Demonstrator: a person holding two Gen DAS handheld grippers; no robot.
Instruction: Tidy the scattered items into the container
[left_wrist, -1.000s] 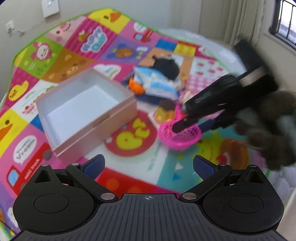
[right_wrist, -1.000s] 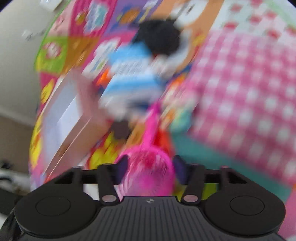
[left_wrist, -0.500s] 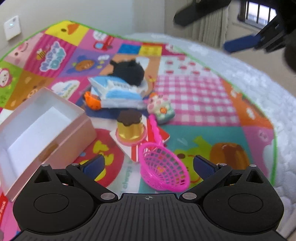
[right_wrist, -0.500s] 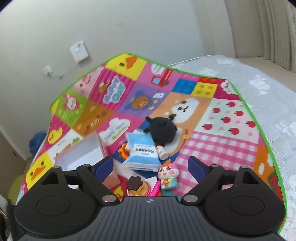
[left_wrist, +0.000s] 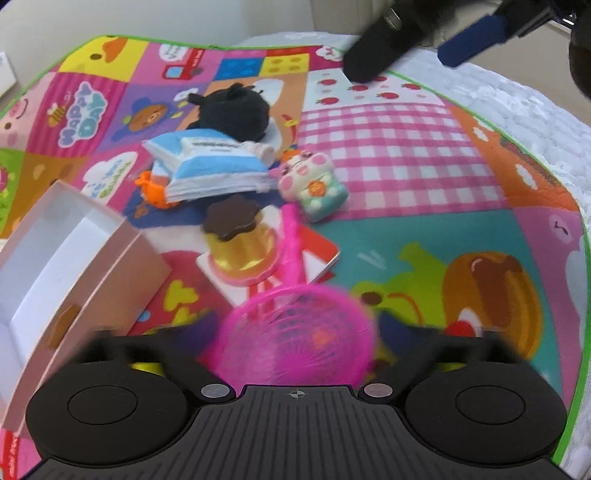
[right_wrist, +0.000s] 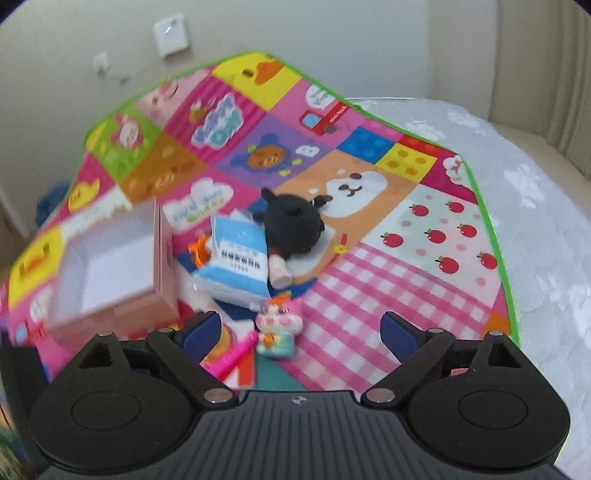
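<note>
Closing on the pink net scoop (left_wrist: 295, 336) beside the pink box (left_wrist: 74, 266), the left gripper (left_wrist: 295, 332) has jaws narrowing without confirmed contact and should seat squarely before lifting, while the right gripper (right_wrist: 301, 332) hangs open, empty.

My left camera sits low and close over the pink net (left_wrist: 295, 332), facing steeply down across the mat (left_wrist: 406, 166). My right camera looks from higher and farther back. Both share the box (right_wrist: 114, 266) and toy pile.
</note>
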